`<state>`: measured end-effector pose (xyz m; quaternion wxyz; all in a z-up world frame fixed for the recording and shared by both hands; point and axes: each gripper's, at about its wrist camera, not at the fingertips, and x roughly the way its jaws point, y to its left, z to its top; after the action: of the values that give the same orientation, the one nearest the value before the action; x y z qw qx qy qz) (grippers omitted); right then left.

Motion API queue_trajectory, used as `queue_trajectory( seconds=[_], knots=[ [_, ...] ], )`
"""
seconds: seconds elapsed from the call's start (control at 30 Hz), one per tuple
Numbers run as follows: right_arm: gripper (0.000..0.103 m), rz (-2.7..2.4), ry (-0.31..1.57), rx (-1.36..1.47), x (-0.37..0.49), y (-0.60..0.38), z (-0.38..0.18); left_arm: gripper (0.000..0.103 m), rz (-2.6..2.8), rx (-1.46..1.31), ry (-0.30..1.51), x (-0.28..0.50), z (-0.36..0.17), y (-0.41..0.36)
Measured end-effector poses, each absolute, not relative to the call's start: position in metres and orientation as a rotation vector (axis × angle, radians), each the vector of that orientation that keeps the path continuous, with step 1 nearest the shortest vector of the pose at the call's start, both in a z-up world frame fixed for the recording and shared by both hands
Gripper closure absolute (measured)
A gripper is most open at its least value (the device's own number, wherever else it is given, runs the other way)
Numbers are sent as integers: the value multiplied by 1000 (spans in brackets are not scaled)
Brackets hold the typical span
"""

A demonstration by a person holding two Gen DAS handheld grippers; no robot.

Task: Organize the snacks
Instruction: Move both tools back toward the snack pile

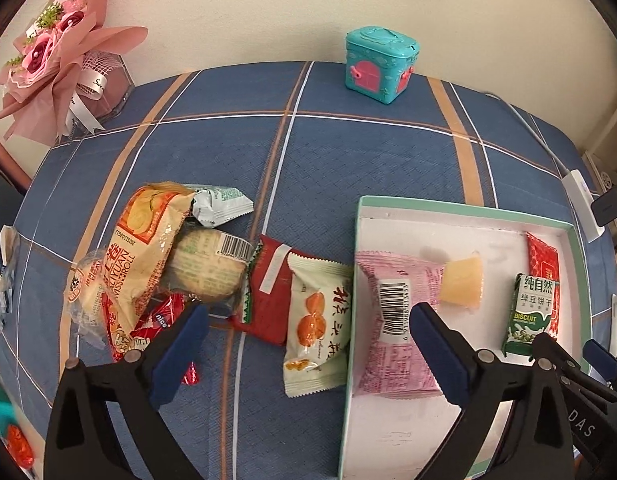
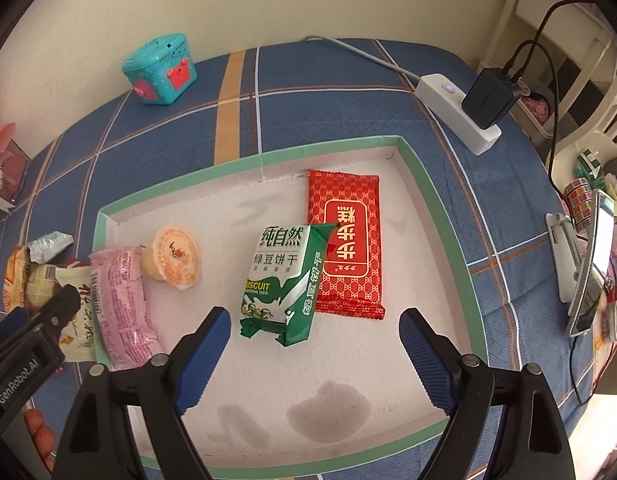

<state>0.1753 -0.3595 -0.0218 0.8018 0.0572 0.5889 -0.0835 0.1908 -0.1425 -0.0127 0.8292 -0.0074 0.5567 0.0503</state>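
Left wrist view: the left tongs (image 1: 308, 354) stand wide open with nothing between the pads, hovering over the seam between the blue checked surface (image 1: 348, 152) and the green-rimmed tray (image 1: 460, 206) at lower right. The pink packet (image 1: 392, 320) lies just inside the tray's left wall, with the jelly cup (image 1: 462, 282) touching its upper right end. Further right in the tray stand the green biscuit pack (image 1: 532, 316) and, behind it, the red packet (image 1: 542, 258). Still outside, at centre left, is a loose heap: the white packet with orange fruit (image 1: 318, 328) just beside the tray, a red-and-green packet (image 1: 264, 288), a round cake with a barcode (image 1: 208, 266), a swiss roll bag (image 1: 144, 248), a small silver-green sachet (image 1: 220, 204) and red wrappers (image 1: 156, 320) underneath.

Right wrist view: the right tongs (image 2: 314, 354) are also spread open and empty, above the tray's white floor at lower centre. The green biscuit pack (image 2: 286, 280) lies tilted, leaning on the left edge of the red packet (image 2: 348, 244). The jelly cup (image 2: 174, 258) and pink packet (image 2: 120, 304) sit at the tray's left side.

By my reckoning four snacks are in, and six or so remain on the surface, so the job looks less than half done.
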Motion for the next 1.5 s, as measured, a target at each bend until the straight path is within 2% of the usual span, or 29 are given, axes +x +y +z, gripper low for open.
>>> queue_trajectory(
  seconds=[0.13, 0.83, 1.5],
  knots=[
    [0, -184, 1263, 113, 175, -359, -23, 3, 110, -27, 1185, 190, -14, -135],
    [0, -101, 1212, 116, 170, -323, -10, 3, 166, -28, 1151, 182, -4, -80],
    [0, 116, 1180, 33, 169, -223, -1, 3, 341, -167, 1157, 168, 8, 22]
  ],
)
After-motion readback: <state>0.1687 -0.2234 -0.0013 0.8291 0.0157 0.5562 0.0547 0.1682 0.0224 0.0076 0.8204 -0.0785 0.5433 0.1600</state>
